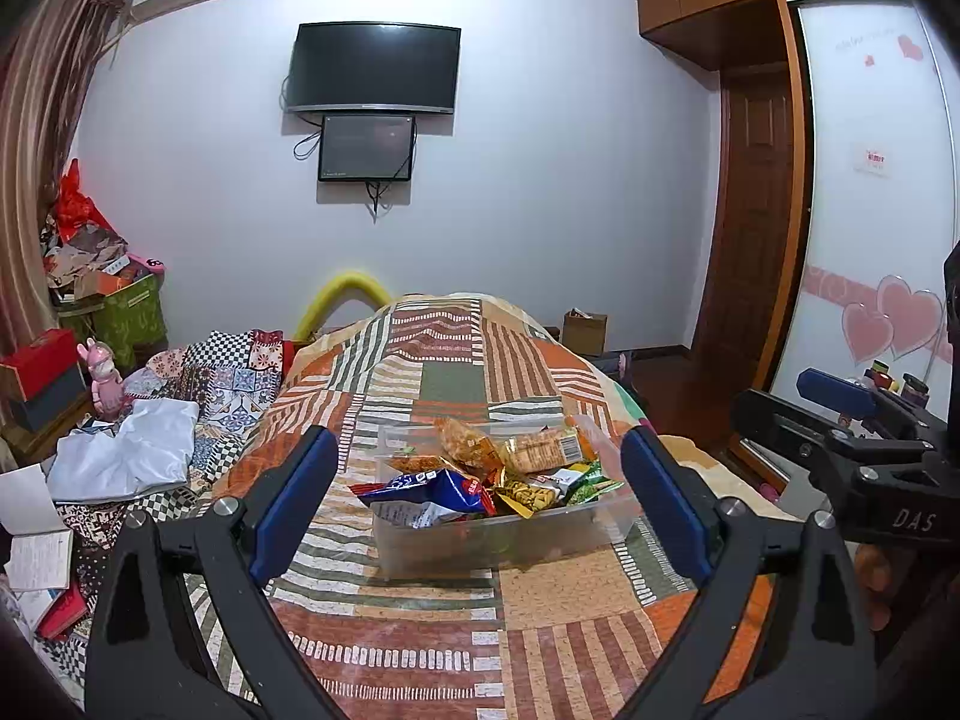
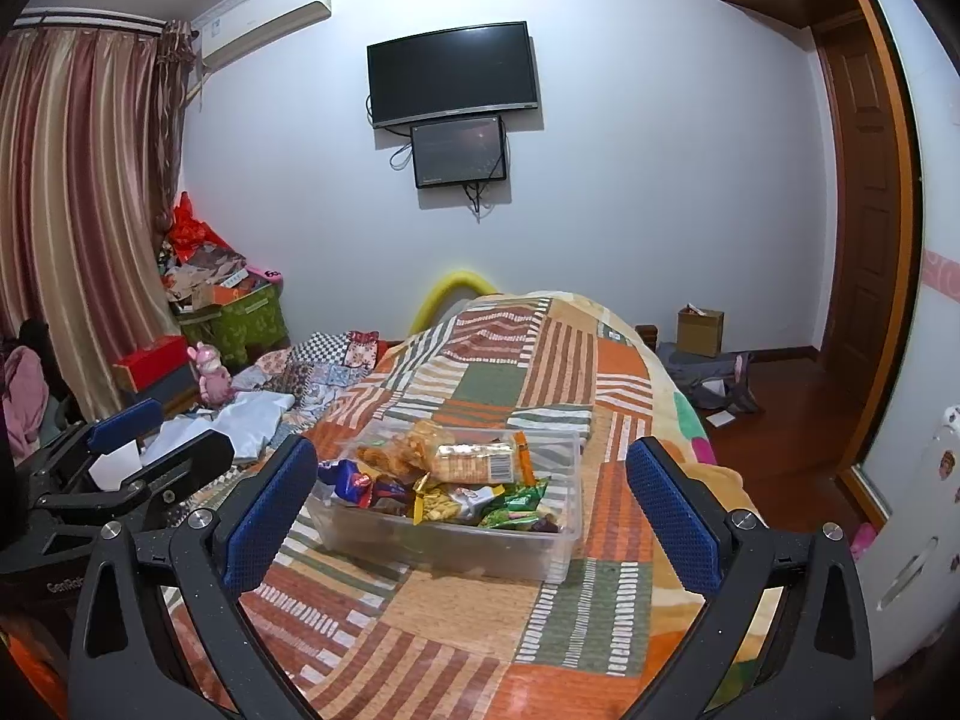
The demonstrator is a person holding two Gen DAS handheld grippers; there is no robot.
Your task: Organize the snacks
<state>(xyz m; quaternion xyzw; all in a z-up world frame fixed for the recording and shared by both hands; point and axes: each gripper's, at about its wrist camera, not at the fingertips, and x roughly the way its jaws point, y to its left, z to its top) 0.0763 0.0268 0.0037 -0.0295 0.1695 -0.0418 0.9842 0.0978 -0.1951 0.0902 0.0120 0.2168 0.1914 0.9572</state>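
Observation:
A clear plastic bin [image 1: 420, 546] [image 2: 540, 546] sits on the patchwork bedspread [image 1: 540, 630] [image 2: 420, 630]. It holds several snack packets: a blue bag [image 1: 432, 489], a cracker pack [image 1: 543, 450] [image 2: 474, 462], orange chips [image 1: 465, 441] [image 2: 420, 444] and green packets [image 1: 591, 483] [image 2: 519, 504]. My left gripper [image 1: 480, 492] is open and empty, its blue pads either side of the bin from the near side. My right gripper [image 2: 471, 504] is also open and empty, facing the bin. The right gripper shows at the right edge of the left wrist view [image 1: 840, 414]. The left gripper shows at the left of the right wrist view [image 2: 138, 450].
Clothes and fabric [image 1: 132, 450] lie left of the bed, with boxes [image 1: 114, 312], a pink figure [image 1: 105, 381] and books [image 1: 36, 546]. A wardrobe [image 1: 876, 210] and wooden door [image 2: 864, 240] stand right. A cardboard box [image 2: 699, 330] sits on the floor.

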